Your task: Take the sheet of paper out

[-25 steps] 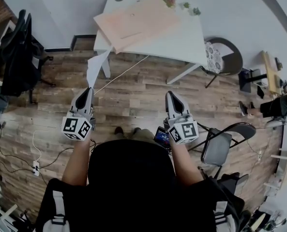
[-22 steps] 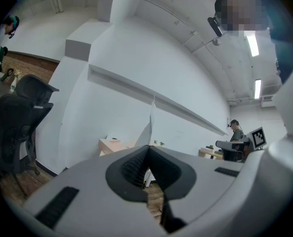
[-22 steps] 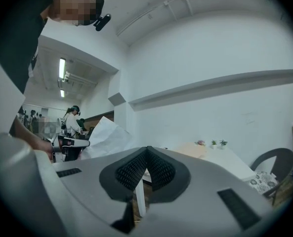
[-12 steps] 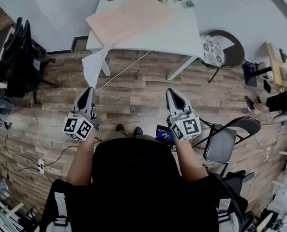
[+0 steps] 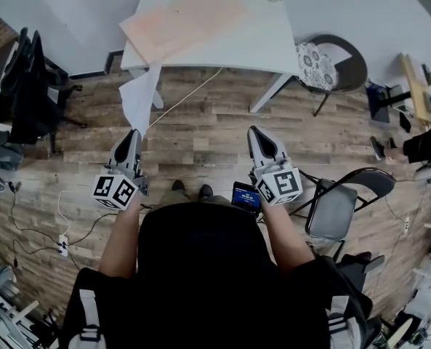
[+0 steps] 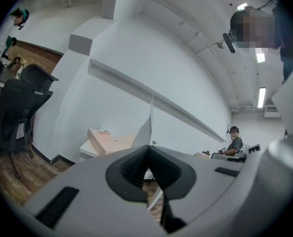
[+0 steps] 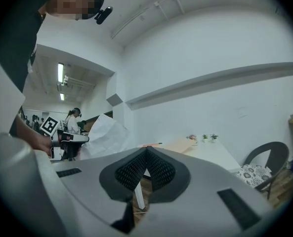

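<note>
Sheet of paper (image 5: 141, 97) upright, lower end in left tool (image 5: 133, 134)

hand-held grippers (image 5: 132, 134) (image 5: 254, 131): 2 | sheet of paper (image 5: 141, 97): 1 | table (image 5: 266, 42): 1 | pink board (image 5: 179, 17): 1 | chairs (image 5: 27, 86) (image 5: 333, 70) (image 5: 334, 211): 3

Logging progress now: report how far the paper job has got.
Done: the sheet of paper looks clear of the pink folder on the table. In hand: left gripper shut on its lower edge; right gripper shut, empty. Left: nothing visible.
</note>
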The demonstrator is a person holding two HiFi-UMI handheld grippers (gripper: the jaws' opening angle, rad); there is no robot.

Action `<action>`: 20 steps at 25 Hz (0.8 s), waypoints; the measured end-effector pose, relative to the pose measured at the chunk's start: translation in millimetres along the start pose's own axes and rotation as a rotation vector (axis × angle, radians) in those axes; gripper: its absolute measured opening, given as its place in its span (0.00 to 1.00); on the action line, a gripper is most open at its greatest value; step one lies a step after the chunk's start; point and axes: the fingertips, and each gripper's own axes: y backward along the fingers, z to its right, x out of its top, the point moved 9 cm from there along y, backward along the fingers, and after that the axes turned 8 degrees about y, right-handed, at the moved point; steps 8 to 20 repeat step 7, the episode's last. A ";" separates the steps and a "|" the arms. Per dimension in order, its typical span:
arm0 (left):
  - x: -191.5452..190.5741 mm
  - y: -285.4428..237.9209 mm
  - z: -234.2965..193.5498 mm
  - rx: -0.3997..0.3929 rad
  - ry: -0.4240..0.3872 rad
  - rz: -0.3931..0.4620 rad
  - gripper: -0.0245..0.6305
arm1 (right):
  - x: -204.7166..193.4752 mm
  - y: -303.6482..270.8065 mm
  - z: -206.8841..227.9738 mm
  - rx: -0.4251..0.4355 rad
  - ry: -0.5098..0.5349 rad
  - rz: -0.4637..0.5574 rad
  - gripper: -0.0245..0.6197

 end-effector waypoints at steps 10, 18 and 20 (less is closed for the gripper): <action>-8.3 1.4 16.1 0.007 0.006 -0.004 0.04 | -5.4 13.1 7.8 0.011 -0.001 -0.001 0.05; -8.3 1.4 16.1 0.007 0.006 -0.004 0.04 | -5.4 13.1 7.8 0.011 -0.001 -0.001 0.05; -8.3 1.4 16.1 0.007 0.006 -0.004 0.04 | -5.4 13.1 7.8 0.011 -0.001 -0.001 0.05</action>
